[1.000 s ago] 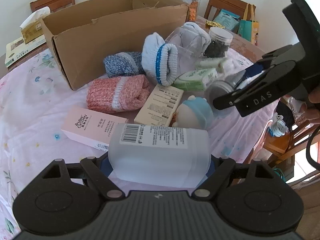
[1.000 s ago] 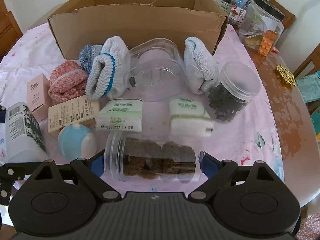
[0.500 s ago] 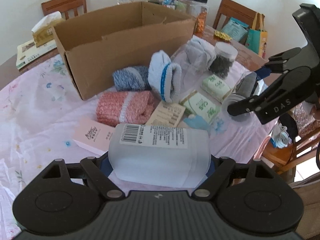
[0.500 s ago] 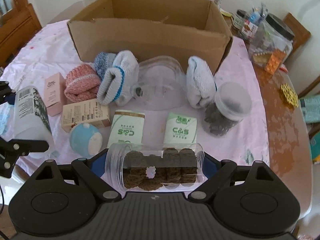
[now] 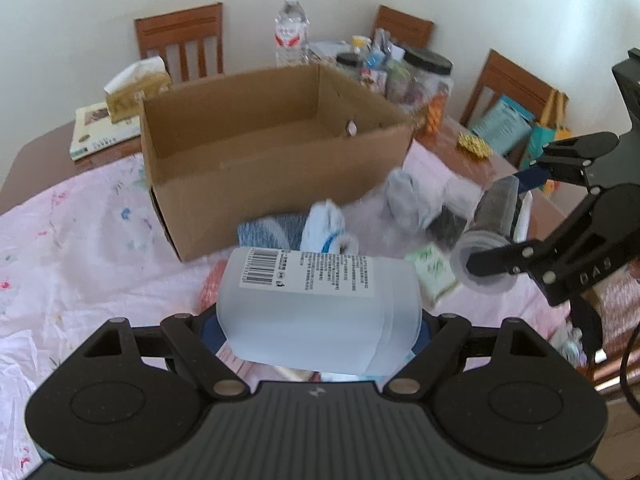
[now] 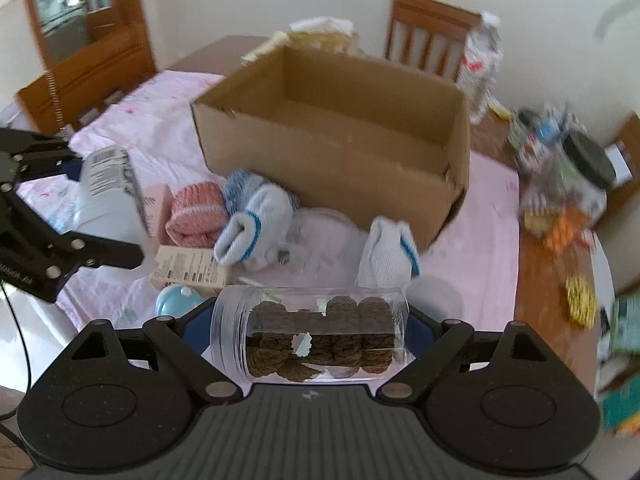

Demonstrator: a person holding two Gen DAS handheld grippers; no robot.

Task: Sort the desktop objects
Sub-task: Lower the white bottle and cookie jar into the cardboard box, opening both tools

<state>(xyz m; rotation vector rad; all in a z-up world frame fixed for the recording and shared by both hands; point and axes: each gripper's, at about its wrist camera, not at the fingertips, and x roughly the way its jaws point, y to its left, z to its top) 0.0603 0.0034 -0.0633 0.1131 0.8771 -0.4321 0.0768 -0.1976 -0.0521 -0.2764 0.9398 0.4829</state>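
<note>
From the left wrist camera, the left tongs (image 5: 318, 320) pinch a frosted white bottle (image 5: 320, 308) lying crosswise between their fingers, barcode label upward. Against a second ago the clutter has dropped lower and further off while the open cardboard box (image 5: 276, 160) now shows its bare floor, so the bottle has been lifted clear of the surface (image 5: 72, 240) and carried toward the box; I judge that the sorting has reached its carry stage, with the drop still to come. At the right edge the right tongs (image 5: 494, 232) pinch a clear jar (image 5: 494, 220), likewise raised. Behind the box stand one water bottle (image 5: 292, 34) and one tissue box (image 5: 136, 88); three wooden chairs are in view. From the right wrist camera, the right tongs grip that jar, one clear cylinder of brown biscuits (image 6: 316, 340), held sideways above the surface and aimed at the same box, which sat higher and further off half a second ago. Left on the cloth I count one pink sock roll (image 6: 196, 216), one blue roll (image 6: 240, 188), two white socks with blue bands (image 6: 256, 228), one beige carton (image 6: 192, 268), one pale blue round toy (image 6: 178, 300) and one clear plastic container (image 6: 320, 236), blurred; other items are hidden behind the jar. The left tongs and their bottle show at the left edge.
</note>
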